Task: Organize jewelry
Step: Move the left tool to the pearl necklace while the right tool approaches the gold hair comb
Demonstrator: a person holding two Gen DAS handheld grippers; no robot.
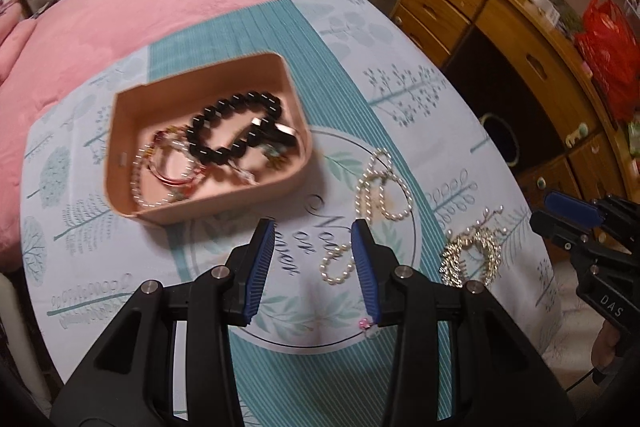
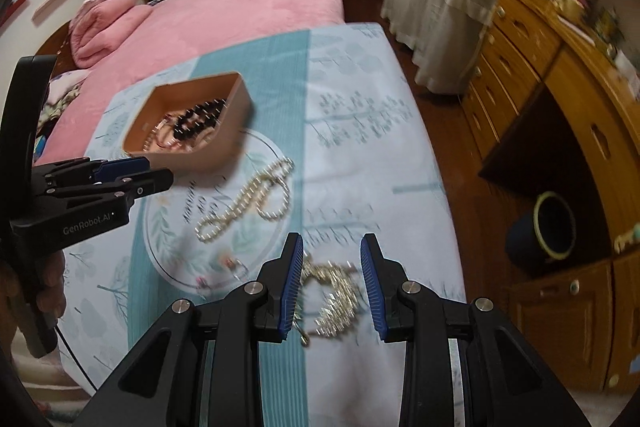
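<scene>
A pink box (image 1: 120, 131) on the patterned table holds a black bead bracelet (image 1: 232, 127), a red bangle (image 1: 176, 171) and other pieces; it also shows in the right wrist view (image 2: 228, 135). A long pearl necklace (image 1: 380, 187) (image 2: 248, 203) lies right of the box. A small pearl bracelet (image 1: 336, 263) lies by my left gripper (image 1: 314, 227), which is open and empty above the table. A gold chain piece (image 1: 472, 255) (image 2: 332, 291) lies between the fingers of my open right gripper (image 2: 332, 251). A small pink-stone piece (image 1: 365, 324) lies near the left gripper's right finger.
The table cloth (image 2: 360, 87) ends at the right, over a wooden floor. A wooden drawer cabinet (image 2: 560, 107) stands right, with a dark bin (image 2: 540, 231) in its recess. A pink bed (image 2: 224, 15) lies behind the table.
</scene>
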